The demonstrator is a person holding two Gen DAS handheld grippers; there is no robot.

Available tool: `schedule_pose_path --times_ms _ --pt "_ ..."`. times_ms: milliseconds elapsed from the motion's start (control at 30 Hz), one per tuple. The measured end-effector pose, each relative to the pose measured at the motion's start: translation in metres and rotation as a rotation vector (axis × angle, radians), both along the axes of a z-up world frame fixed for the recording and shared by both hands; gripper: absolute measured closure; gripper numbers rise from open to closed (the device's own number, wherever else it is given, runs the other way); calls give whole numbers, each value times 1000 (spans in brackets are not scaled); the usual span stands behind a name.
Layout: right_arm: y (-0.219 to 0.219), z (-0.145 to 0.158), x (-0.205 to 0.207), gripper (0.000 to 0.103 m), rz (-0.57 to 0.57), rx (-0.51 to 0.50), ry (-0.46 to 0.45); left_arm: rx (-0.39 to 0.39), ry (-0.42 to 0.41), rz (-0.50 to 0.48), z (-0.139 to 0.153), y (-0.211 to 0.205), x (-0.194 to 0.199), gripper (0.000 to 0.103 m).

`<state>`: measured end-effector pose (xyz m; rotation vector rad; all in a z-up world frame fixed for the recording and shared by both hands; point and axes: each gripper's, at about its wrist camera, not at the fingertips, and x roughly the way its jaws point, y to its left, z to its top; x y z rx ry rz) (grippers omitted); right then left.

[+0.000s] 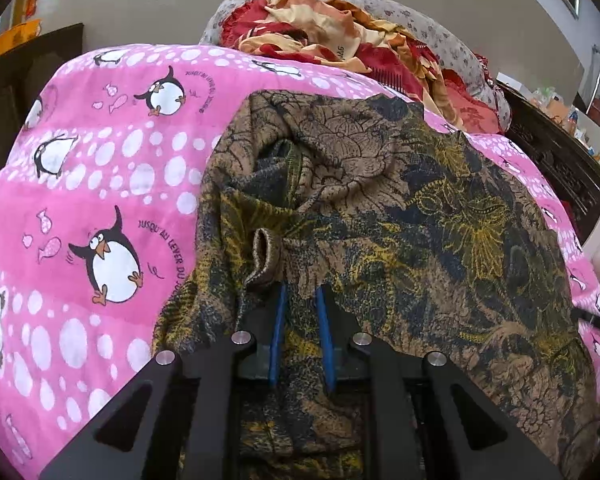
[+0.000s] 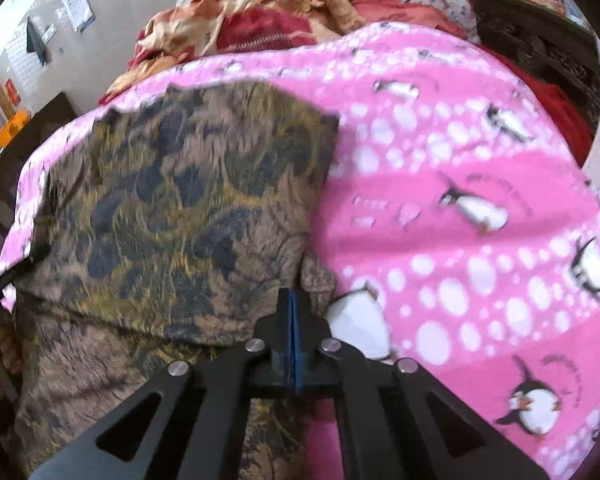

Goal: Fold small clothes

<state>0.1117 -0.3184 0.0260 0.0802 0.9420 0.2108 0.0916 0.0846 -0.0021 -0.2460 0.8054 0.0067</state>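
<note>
A brown garment [image 1: 420, 220] printed with dark blue and yellow flowers lies crumpled on a pink penguin blanket [image 1: 100, 160]. My left gripper [image 1: 301, 300] is shut on a bunch of this cloth at the garment's near edge, its blue pads held slightly apart by the fabric. A rolled cuff [image 1: 265, 256] stands just beyond the left pad. In the right wrist view the garment [image 2: 180, 184] covers the left half of the blanket [image 2: 460, 160]. My right gripper [image 2: 294, 296] has its pads pressed together at the garment's right edge, where a small fold of cloth [image 2: 314, 274] rises at the tips.
A red and orange quilt [image 1: 320, 36] and a grey flowered pillow [image 1: 440, 28] are heaped at the far end of the bed. A dark carved wooden board [image 1: 560, 160] runs along the right side. Dark furniture [image 1: 28, 72] stands at the left by the wall.
</note>
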Motion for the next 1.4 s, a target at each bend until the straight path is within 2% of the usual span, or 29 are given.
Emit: schedule_pose_path --times_ms 67,167,233,300,333,400,433,500,600,667,733,767,800,833,933,1000,1033,1067,1100,1133,1167,1267,1333,1400 --pt "4 18 8 103 -16 5 -71 7 3 2 -1 1 0 103" --pt "19 29 40 103 -11 24 -113 8 5 2 0 -2 1 103" --pt "30 18 66 103 -9 -9 -84 -5 3 1 0 -2 0 103" --pt "34 -11 91 103 -30 -115 -12 -23 0 -2 1 -2 4 103" --pt "29 -21 99 103 -46 -107 3 -33 -1 -2 1 0 4 103" --pt "20 -21 104 103 -76 -66 3 -49 -3 -2 1 2 4 103" --pt "22 -20 105 103 -74 -80 6 -53 -3 -1 1 3 4 103" --pt "30 -12 99 103 -79 -127 -6 -58 -4 0 1 4 4 103" --pt "53 13 70 102 -17 -31 -51 -65 -6 2 0 5 3 103" --pt "77 21 40 102 75 15 -63 -65 -6 2 0 5 3 103" --pt "109 12 17 102 177 13 -52 -65 -5 2 0 5 3 103" --pt "122 -2 11 100 209 -9 -21 -64 -5 2 0 5 3 103" --pt "129 -16 8 100 217 -50 -1 -63 -4 2 0 5 4 103" --pt "131 -20 4 100 204 -67 -43 -62 -4 2 0 5 3 103" --pt "129 -2 5 99 129 -39 6 -59 -4 3 0 5 3 103" --pt "140 17 -14 94 174 4 -78 -59 -4 3 0 5 3 103" --pt "152 18 -23 86 223 7 -94 -59 -4 3 0 5 3 103" --pt "167 7 -27 77 288 -21 -55 -60 -5 2 0 5 3 103" --pt "178 -8 -30 76 325 -76 -6 -61 -5 2 0 4 2 103" --pt "185 -14 -36 76 330 -134 -54 -60 -5 -1 1 4 2 103" --pt "186 -12 -39 76 322 -146 -55 -52 -5 -15 3 1 1 103" --pt "181 4 -47 76 297 -103 -43 9 -3 -44 17 -9 -13 103" --pt "181 9 -47 76 291 -115 -69 -18 -51 -60 29 -18 -30 103" --pt "176 5 -44 76 257 -128 -58 -9 -79 -128 32 -35 -40 96"
